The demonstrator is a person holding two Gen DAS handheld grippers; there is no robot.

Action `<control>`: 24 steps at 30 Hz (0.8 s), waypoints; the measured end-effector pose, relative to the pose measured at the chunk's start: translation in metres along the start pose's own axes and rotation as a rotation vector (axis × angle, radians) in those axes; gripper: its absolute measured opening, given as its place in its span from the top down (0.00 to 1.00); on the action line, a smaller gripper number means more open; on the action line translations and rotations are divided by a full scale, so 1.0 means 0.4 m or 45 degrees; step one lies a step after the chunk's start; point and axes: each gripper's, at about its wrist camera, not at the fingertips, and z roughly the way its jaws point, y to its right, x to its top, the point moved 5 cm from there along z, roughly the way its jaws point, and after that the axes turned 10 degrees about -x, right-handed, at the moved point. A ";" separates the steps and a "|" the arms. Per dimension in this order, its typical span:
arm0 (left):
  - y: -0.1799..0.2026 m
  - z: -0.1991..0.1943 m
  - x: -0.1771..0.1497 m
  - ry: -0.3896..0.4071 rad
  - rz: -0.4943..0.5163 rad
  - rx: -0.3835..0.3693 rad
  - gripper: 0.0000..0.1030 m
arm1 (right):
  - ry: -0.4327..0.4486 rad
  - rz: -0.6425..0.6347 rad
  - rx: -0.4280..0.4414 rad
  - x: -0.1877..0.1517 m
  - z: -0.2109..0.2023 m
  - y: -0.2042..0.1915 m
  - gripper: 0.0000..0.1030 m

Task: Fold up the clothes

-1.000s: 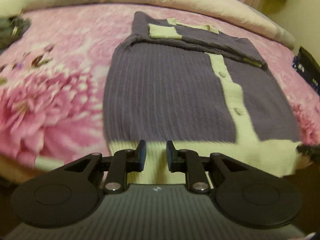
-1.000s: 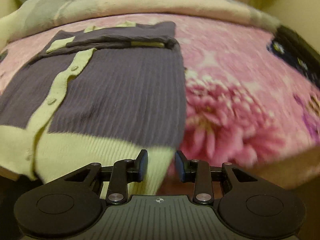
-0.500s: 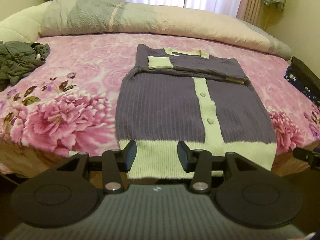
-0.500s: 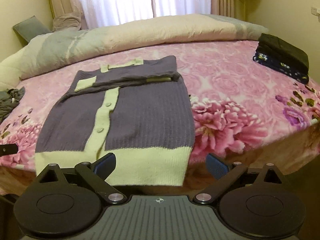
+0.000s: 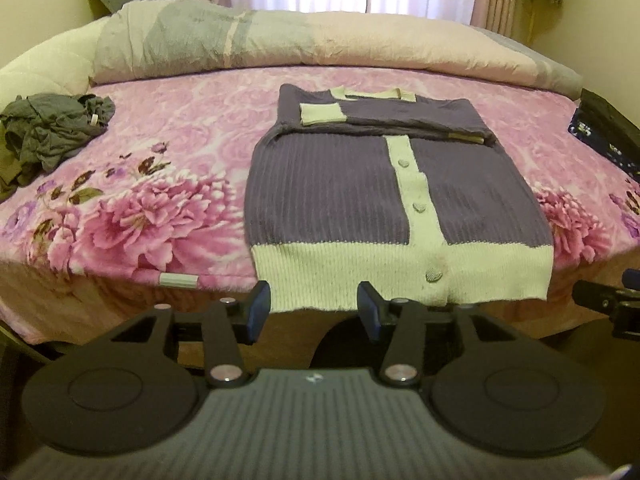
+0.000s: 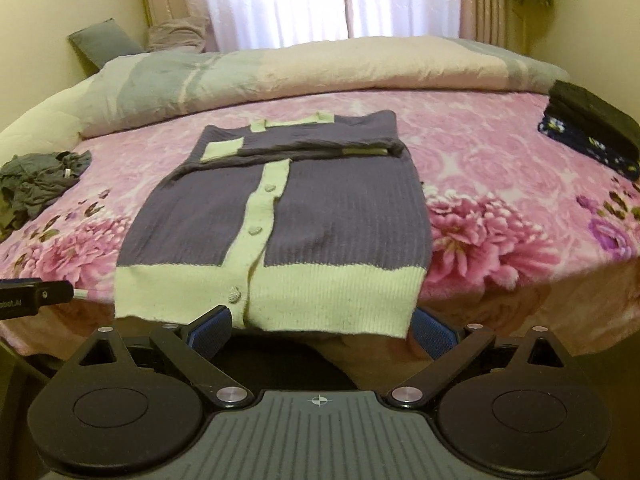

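Two grippers hang just off the near edge of the bed (image 5: 120,304), both with nothing between their blue-padded fingers. The left gripper (image 5: 312,312) stands partly open, its jaws having just been opening; the right gripper (image 6: 320,330) is spread as wide as it goes, having also just opened.

The cardigan (image 5: 360,200) lies flat near the middle of the bed, its hem hanging slightly over the near edge. It is a ribbed purple knit with a pale green hem band, button strip and collar; small heart-like buttons (image 5: 419,207) run down the strip. Both sleeves are folded across the chest at the far end, one green cuff (image 5: 320,114) lying on top at the left.

Under it spreads a plush pink floral blanket (image 5: 168,216), and a rumpled quilt (image 6: 280,72) in grey-green and cream is rolled along the far side.

A crumpled grey garment (image 5: 52,132) sits far left. The right wrist view shows the whole stack of dark folded clothes (image 6: 592,128) at far right, plus more of the white curtains (image 6: 280,0); the left wrist view cuts that stack at the edge. Each view catches a tip of the other gripper at its side.
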 end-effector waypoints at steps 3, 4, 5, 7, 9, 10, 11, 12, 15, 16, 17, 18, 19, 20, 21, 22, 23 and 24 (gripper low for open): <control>0.009 0.001 -0.002 -0.007 0.017 0.002 0.57 | -0.004 -0.003 -0.023 -0.002 0.006 0.002 0.04; 0.010 0.001 -0.003 -0.011 0.021 0.001 0.57 | -0.006 -0.002 -0.025 -0.003 0.008 0.002 0.04; 0.012 0.002 -0.005 -0.014 0.026 0.001 0.57 | -0.008 -0.001 -0.025 -0.004 0.008 0.003 0.04; 0.015 0.003 -0.008 -0.021 0.035 0.000 0.57 | -0.010 0.000 -0.024 -0.006 0.009 0.006 0.04; 0.019 0.005 -0.011 -0.028 0.043 0.000 0.57 | -0.014 0.000 -0.022 -0.009 0.010 0.006 0.04; 0.021 0.007 -0.014 -0.032 0.046 0.000 0.57 | -0.017 -0.001 -0.021 -0.012 0.011 0.004 0.04; 0.022 0.009 -0.017 -0.036 0.048 -0.001 0.57 | -0.022 -0.004 -0.020 -0.015 0.013 0.002 0.04; 0.023 0.010 -0.019 -0.039 0.050 -0.003 0.57 | -0.025 -0.007 -0.019 -0.017 0.014 0.001 0.04; 0.026 0.015 -0.025 -0.051 0.054 -0.008 0.57 | -0.033 -0.016 -0.020 -0.024 0.016 -0.001 0.04; 0.027 0.018 -0.027 -0.055 0.055 -0.012 0.57 | -0.035 -0.017 -0.022 -0.025 0.017 -0.001 0.04; 0.027 0.020 -0.029 -0.059 0.055 -0.015 0.57 | -0.036 -0.017 -0.023 -0.026 0.019 0.000 0.04; 0.027 0.021 -0.031 -0.062 0.054 -0.019 0.57 | -0.039 -0.017 -0.025 -0.027 0.020 0.000 0.04; 0.026 0.023 -0.033 -0.065 0.051 -0.021 0.57 | -0.041 -0.017 -0.027 -0.027 0.022 -0.001 0.04; 0.025 0.025 -0.034 -0.068 0.048 -0.022 0.57 | -0.043 -0.019 -0.030 -0.026 0.023 -0.003 0.04; 0.023 0.026 -0.035 -0.070 0.046 -0.023 0.57 | -0.044 -0.021 -0.032 -0.026 0.024 -0.004 0.04; 0.022 0.028 -0.035 -0.072 0.044 -0.023 0.57 | -0.044 -0.022 -0.034 -0.025 0.025 -0.005 0.04; 0.020 0.029 -0.036 -0.075 0.042 -0.023 0.57 | -0.043 -0.023 -0.036 -0.025 0.025 -0.005 0.04; 0.019 0.031 -0.036 -0.077 0.041 -0.024 0.57 | -0.043 -0.024 -0.037 -0.024 0.026 -0.006 0.04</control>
